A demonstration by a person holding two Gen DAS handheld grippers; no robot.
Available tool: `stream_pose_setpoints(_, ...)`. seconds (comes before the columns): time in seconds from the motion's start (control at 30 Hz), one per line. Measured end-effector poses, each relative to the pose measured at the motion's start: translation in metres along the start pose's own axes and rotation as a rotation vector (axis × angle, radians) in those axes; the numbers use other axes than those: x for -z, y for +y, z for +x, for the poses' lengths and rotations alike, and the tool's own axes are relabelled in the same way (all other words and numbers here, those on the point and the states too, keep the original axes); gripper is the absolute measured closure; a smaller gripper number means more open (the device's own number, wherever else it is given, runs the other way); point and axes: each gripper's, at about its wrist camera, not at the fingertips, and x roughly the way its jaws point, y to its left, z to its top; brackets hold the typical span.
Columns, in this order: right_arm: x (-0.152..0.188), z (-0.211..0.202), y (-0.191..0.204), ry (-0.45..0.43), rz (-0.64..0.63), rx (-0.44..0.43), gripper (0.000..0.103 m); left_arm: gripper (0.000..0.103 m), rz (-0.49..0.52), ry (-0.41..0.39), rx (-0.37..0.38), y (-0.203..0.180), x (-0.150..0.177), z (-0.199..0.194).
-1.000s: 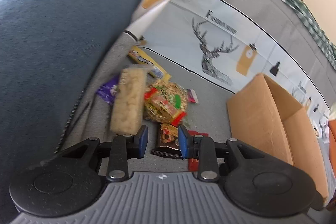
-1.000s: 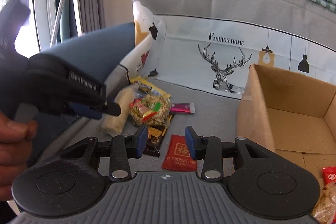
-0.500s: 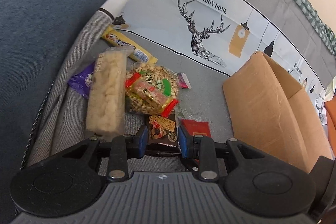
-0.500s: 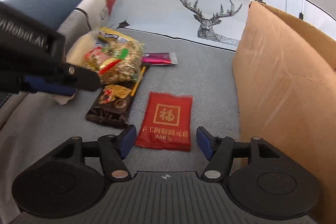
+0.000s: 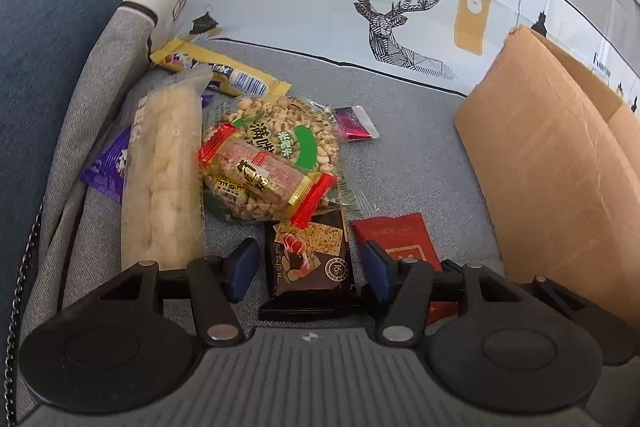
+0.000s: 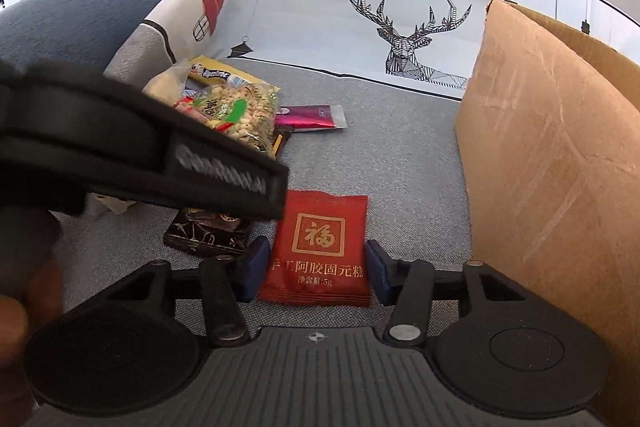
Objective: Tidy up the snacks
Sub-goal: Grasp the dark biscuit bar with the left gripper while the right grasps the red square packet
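I'm closing my right gripper [image 6: 312, 273] around the light, floppy red sachet [image 6: 320, 247], pads not yet touching, aiming mid-edges; my left gripper [image 5: 306, 269] is widening, straddling the dark chocolate packet [image 5: 308, 255].

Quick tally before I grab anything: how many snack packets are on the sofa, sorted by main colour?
Yellow: 1, long bar
Purple: 1, packet
Clear: 3, pale cracker sleeve, puffed grain bag, red-ended bar
Magenta: 1, sachet
Dark brown: 1, chocolate packet
Red: 1, red sachet
Total: 8

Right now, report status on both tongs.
Left tongs open, just widened around dark packet. Right tongs open, just narrowed around red packet. Nothing blocking.
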Motion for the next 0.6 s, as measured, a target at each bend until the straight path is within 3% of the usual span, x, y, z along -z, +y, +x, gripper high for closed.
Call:
stream_pose_setpoints(0.07, 0.000, -0.001, 0.000, -0.004, -0.001, -0.005, 0.054, 0.042, 0.033, -0.004, -0.013, -0.003, 0.003, 0.000)
stream_pose_setpoints(0.17, 0.001, -0.004, -0.002, -0.014, 0.010, -0.020, 0.055, 0.059, 0.086, -0.016, -0.048, -0.007, 0.006, -0.001)
stream_pose_setpoints(0.2, 0.001, -0.006, -0.003, -0.019, 0.011, -0.026, 0.056, 0.060, 0.087, -0.019, -0.046, -0.006, 0.007, -0.003)
stream_pose_setpoints(0.33, 0.004, -0.022, -0.003, -0.037, -0.020, -0.048, 0.056, 0.060, 0.044, -0.014, 0.003, 0.004, 0.013, -0.014)
stream_pose_setpoints(0.43, 0.007, -0.039, -0.003, -0.040, -0.049, -0.067, 0.056, 0.060, -0.021, 0.013, 0.085, 0.014, 0.019, -0.027)
stream_pose_setpoints(0.6, 0.022, -0.070, 0.000, 0.010, -0.076, -0.098, 0.056, 0.060, -0.083, 0.054, 0.160, 0.026, 0.034, -0.050)
